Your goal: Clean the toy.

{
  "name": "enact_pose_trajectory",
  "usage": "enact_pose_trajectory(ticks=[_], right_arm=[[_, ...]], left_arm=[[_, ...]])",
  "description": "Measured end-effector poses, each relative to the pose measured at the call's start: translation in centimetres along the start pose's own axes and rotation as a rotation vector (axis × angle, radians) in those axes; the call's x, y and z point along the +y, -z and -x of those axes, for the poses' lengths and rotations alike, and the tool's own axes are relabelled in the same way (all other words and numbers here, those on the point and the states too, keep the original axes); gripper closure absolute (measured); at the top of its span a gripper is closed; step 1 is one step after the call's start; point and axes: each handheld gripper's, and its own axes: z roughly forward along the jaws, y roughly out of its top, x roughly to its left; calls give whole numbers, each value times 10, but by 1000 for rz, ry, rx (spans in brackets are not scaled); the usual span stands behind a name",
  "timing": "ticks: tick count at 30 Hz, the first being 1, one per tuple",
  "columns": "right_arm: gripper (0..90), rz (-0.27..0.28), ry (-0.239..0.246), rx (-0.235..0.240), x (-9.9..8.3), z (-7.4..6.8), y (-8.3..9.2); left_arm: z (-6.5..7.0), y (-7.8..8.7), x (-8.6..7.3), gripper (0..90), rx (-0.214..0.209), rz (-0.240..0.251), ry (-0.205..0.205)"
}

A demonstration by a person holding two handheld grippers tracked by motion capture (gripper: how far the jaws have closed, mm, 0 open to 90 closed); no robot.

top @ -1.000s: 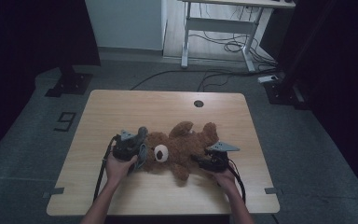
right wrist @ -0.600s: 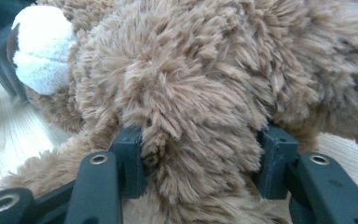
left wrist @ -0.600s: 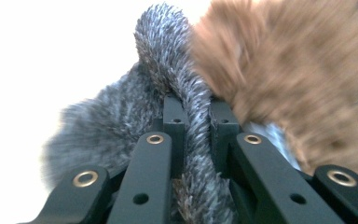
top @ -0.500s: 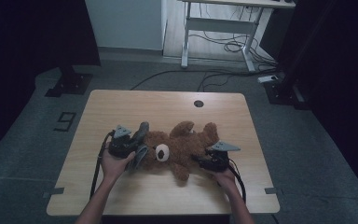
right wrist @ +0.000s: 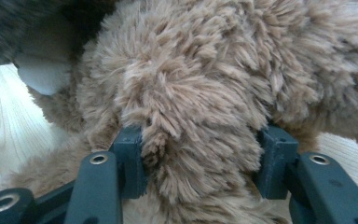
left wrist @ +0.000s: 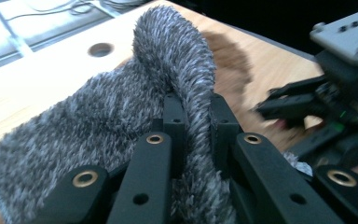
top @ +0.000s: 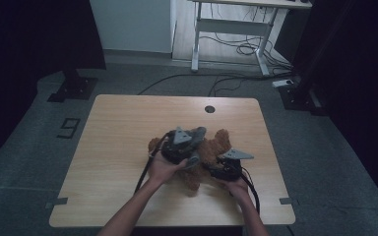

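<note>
Dim room, grey floor, light wooden table [top: 113, 147] with a round hole [top: 209, 109] near its far edge; white desk frame [top: 226, 34] and loose cables [top: 236, 49] on the floor behind. Left to right on the table: left hand [top: 163, 169] holds the left gripper [top: 193, 146] over the brown teddy bear [top: 215, 150], which lies right of the table's centre, towards the near edge. Left gripper view: jaws clamped tight on a fold of grey fuzzy cloth [left wrist: 121, 107], cloth arching up over the jaw tips and draping down to the table. Bear's brown fur [left wrist: 228, 60] just beyond the cloth. Right gripper [top: 215, 169] sits just beside the bear at its near right. Right gripper view: jaws pressed into a thick lump of the bear's plush [right wrist: 200, 121] from both sides, gripping it, pale table wood under it.
</note>
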Motion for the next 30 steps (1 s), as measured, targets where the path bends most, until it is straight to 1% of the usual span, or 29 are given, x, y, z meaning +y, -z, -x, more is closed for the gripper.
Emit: enact_pose_trajectory(ticks=[1, 3, 4, 6, 7, 9, 11, 13, 16, 18, 19, 21, 22, 24, 25, 28, 30], right_arm=[[464, -1, 1, 1, 0, 0, 0], [464, -1, 2, 1, 0, 0, 0], [464, 0, 0, 1, 0, 0, 0], [464, 2, -2, 0, 0, 0, 0], [464, 2, 0, -1, 0, 0, 0], [463, 2, 2, 1, 0, 0, 0], [463, -2, 6, 2, 0, 0, 0], [463, -2, 12, 1, 0, -1, 0], [463, 0, 10, 0, -1, -1, 0], [462, 0, 5, 3, -1, 0, 0], [463, 2, 3, 3, -1, 0, 0], [463, 3, 3, 3, -1, 0, 0], [463, 2, 3, 4, -1, 0, 0], [462, 0, 8, 6, -1, 0, 0], [462, 0, 11, 6, -1, -1, 0], [461, 0, 11, 8, -1, -1, -1], [462, -2, 9, 8, -1, -1, -1]], left_arm=[[4, -8, 4, 805, -15, -6, 1], [8, -23, 11, 805, -49, -12, 19], [9, -29, 12, 805, -54, -23, 21], [10, -41, 11, 804, -52, -62, 17], [8, -46, 9, 804, -57, -73, 25], [4, -47, 4, 803, -67, -63, 47], [0, -42, 2, 803, -70, -56, 70], [-4, -35, -1, 804, -61, -52, 77], [-12, -20, -7, 805, -13, -63, 67], [-20, -11, -13, 806, 24, -82, 59], [-24, -8, -17, 806, 43, -94, 61], [-34, -2, -26, 806, 67, -110, 74], [-39, 1, -31, 806, 73, -112, 81], [-46, 8, -38, 806, 67, -98, 107], [-49, 12, -39, 806, 65, -93, 113], [-53, 21, -40, 806, 74, -84, 119], [-56, 26, -39, 806, 88, -81, 120]])
